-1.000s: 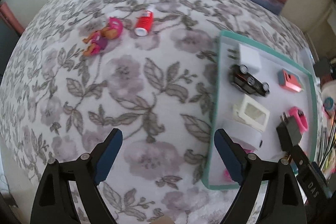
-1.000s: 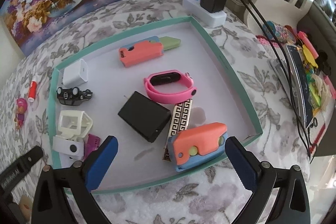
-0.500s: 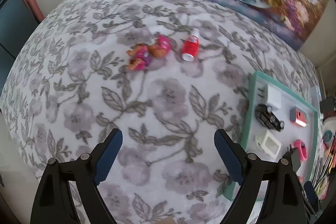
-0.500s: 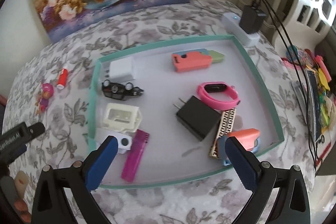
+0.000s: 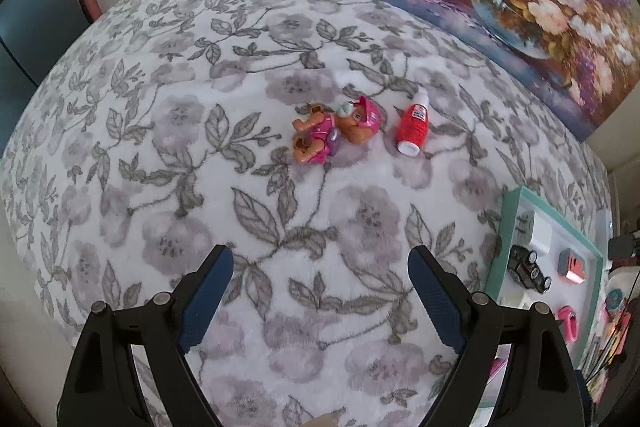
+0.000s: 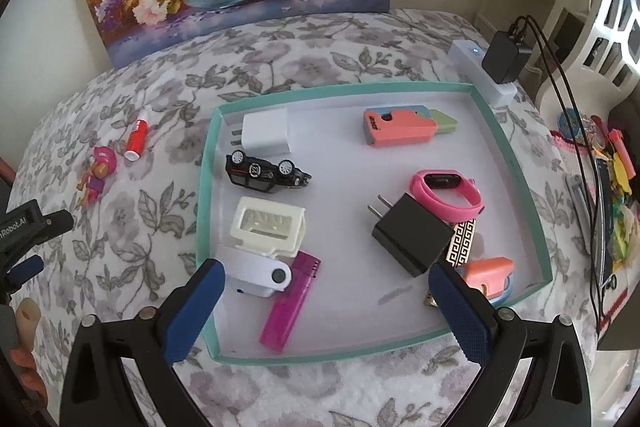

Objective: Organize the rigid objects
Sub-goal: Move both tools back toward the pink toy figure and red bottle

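Pink and orange, the toy figure point(image 5: 334, 131) lies on its side on the flowered table point(image 5: 168, 155), with the red bottle point(image 5: 412, 127) just beside it; both sit ahead of the left tool point(image 5: 320, 291), well apart from its tips. A second ago the teal tray point(image 5: 505, 239) filled that tool's right side; now it has slid off to the edge and the two loose pieces sit nearly centred, so I take it one of them is next for the tray. Its jaws stand spread and empty. The right tool point(image 6: 326, 311), also spread with nothing pinched, hovers over the tray's near side, above the purple lighter point(image 6: 290, 303).
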{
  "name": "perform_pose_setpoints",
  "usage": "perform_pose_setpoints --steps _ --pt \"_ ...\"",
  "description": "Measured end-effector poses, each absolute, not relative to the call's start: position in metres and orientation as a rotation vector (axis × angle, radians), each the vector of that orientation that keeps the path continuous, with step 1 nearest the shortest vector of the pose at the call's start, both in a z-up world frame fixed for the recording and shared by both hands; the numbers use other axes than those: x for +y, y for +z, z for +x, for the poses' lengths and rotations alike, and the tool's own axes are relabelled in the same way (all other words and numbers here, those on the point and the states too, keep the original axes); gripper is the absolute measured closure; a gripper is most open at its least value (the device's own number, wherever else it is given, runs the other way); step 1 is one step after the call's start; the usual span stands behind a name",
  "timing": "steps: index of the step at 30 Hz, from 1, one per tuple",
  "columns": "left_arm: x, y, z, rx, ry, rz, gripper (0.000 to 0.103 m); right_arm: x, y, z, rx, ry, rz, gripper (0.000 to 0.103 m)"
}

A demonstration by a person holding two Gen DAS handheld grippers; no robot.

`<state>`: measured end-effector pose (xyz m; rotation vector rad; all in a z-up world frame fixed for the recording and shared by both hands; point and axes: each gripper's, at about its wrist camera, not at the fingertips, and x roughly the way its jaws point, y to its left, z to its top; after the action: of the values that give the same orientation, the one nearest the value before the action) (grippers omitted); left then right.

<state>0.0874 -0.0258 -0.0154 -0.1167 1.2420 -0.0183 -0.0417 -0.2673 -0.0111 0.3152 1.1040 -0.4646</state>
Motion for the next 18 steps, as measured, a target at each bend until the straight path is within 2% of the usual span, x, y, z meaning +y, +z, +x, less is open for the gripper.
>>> perform_pose_setpoints --steps 18 --pt "0.016 -0.032 0.128 1.256 0.026 -0.242 0.014 -0.248 0.006 0.031 1.085 -0.468 0.299 0.000"
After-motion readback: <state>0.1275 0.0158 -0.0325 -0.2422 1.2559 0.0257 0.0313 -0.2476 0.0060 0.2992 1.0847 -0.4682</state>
